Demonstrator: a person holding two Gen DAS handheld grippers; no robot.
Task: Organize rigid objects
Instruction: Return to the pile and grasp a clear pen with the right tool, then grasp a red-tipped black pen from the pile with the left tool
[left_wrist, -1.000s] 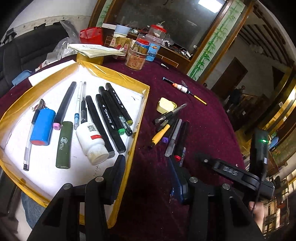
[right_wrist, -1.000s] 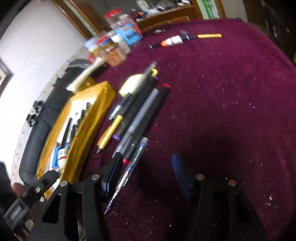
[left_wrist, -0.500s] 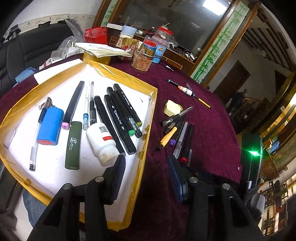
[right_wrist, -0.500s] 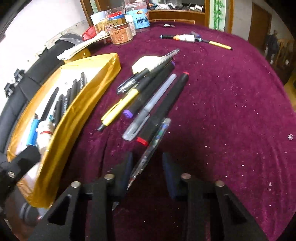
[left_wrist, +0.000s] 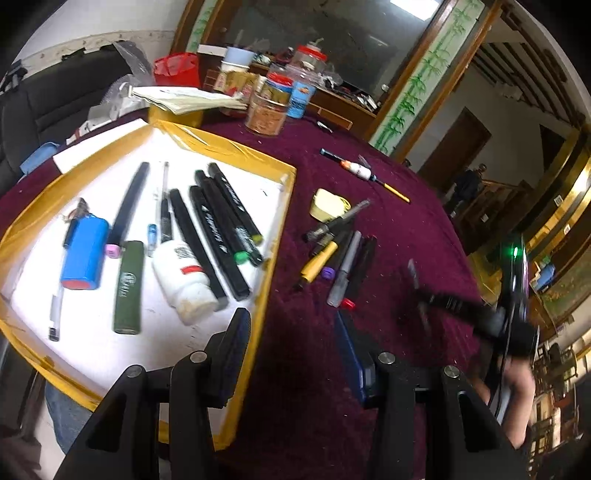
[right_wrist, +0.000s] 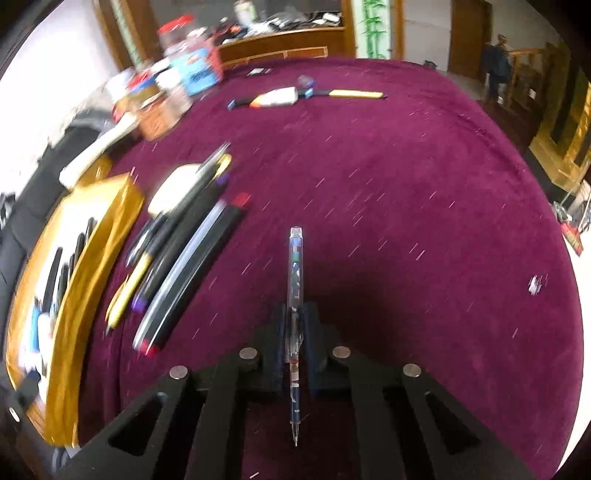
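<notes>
Over the maroon tabletop (right_wrist: 406, 192), beside the gold-edged tray (left_wrist: 275, 236) of markers, the left gripper (left_wrist: 291, 354) hangs half-open on nothing while the right gripper (right_wrist: 294, 332) clamps the clear pen (right_wrist: 295, 266), lifted above the cloth.

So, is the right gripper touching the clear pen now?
Touching. The right wrist view shows the right gripper with both pads pressed against the clear pen, which sticks out beyond them above the cloth.
</notes>
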